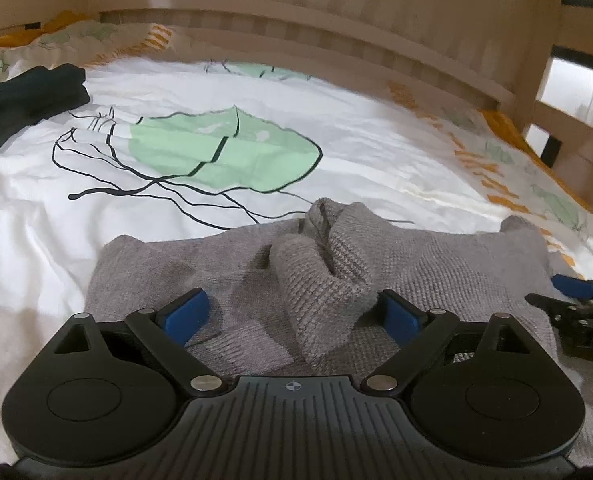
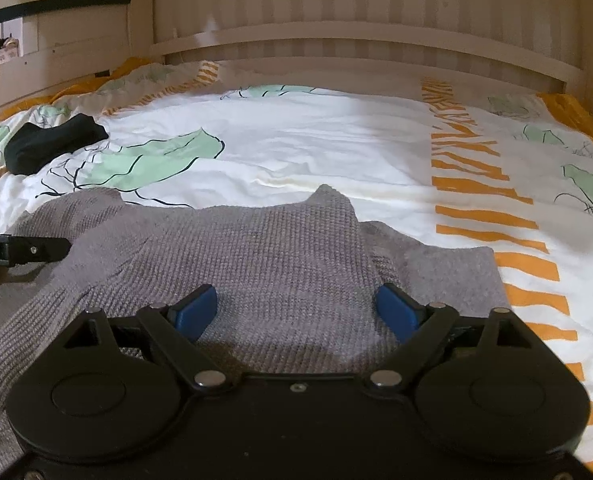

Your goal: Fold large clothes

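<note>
While both sets of jaws stand spread wide with nothing clamped between them, the grey knit sweater point(image 1: 336, 264) lies on the bed cover point(image 1: 176, 240) directly under and ahead of them. Between the blue pads of the left gripper point(image 1: 296, 314) a rumpled hump of the knit rises, leaning close to the right-hand pad; whether it touches that pad I cannot tell. Beyond the right-hand finger of that gripper, the other tool shows at the edge of the view. Ahead of the right gripper point(image 2: 296, 310) the fabric lies flatter, with a small peak at its far edge. A dark folded garment point(image 2: 52, 142) sits well apart, far ahead and to the left of both jaws, near the wooden bed rail point(image 2: 336, 40).
</note>
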Demonstrator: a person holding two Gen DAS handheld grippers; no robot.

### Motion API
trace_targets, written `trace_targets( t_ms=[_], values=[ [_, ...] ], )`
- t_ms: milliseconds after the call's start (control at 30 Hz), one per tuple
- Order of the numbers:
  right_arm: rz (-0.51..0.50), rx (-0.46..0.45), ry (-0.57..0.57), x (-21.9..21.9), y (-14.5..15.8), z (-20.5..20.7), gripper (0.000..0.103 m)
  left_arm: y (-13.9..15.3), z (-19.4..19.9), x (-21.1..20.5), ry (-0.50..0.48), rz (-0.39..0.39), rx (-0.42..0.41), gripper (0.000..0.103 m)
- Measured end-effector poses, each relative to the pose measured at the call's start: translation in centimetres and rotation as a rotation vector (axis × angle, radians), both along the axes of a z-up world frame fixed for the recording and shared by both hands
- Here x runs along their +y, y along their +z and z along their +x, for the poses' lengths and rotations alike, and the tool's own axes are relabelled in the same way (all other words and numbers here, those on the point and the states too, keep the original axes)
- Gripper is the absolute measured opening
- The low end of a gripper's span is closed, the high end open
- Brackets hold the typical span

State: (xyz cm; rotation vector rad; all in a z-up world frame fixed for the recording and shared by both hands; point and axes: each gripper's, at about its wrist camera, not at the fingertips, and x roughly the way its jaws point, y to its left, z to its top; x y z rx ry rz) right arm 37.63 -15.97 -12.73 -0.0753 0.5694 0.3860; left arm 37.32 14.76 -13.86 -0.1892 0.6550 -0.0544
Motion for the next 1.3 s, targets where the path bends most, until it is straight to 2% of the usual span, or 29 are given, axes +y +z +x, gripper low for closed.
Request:
trace_targets(
  t_ms=[167,267,367,533,633,700,933,1167,1300],
  values=[
    [-0.062,0.084,-0.009,1.0,2.2,-0.3,0.093,2.5,-0.7,-0.1,0.009,-0.004,0.112,0.092],
    [0.041,0.072,0.031,0.9,4.4,-2.6,0.094,4.2,-3.5,0.4,0.055,-0.068,0.098,0.092],
    [0.029,0.046,0.061,1.8,5.5,-5.4,0.094,5.2,-6.6,0.7,0.061,-0.116,0.095,0.092],
    [-0.123,0.052,0.088,3.2,4.0,-9.1,0.094,5.7,-11.9,0.0,0.025,-0.008,0.097,0.093],
    [-0.193,0.087,0.072,3.4,2.1,-10.4,0.094,5.5,-14.9,0.1,0.033,-0.001,0.1,0.093],
    [-0.198,0.088,0.044,3.1,1.4,-11.0,0.096,5.3,-16.8,0.3,0.048,-0.015,0.099,0.093],
    [-0.122,0.1,0.011,1.5,3.0,-12.3,0.096,5.9,-22.2,0.5,0.071,-0.03,0.089,0.093],
    [0.133,0.145,-0.013,-3.4,7.1,-16.6,0.099,7.3,-26.9,0.0,0.069,-0.009,0.054,0.092],
    [0.245,0.217,-0.048,-6.5,8.5,-18.8,0.102,7.3,-28.5,-0.4,0.063,-0.022,0.065,0.092]
  ],
)
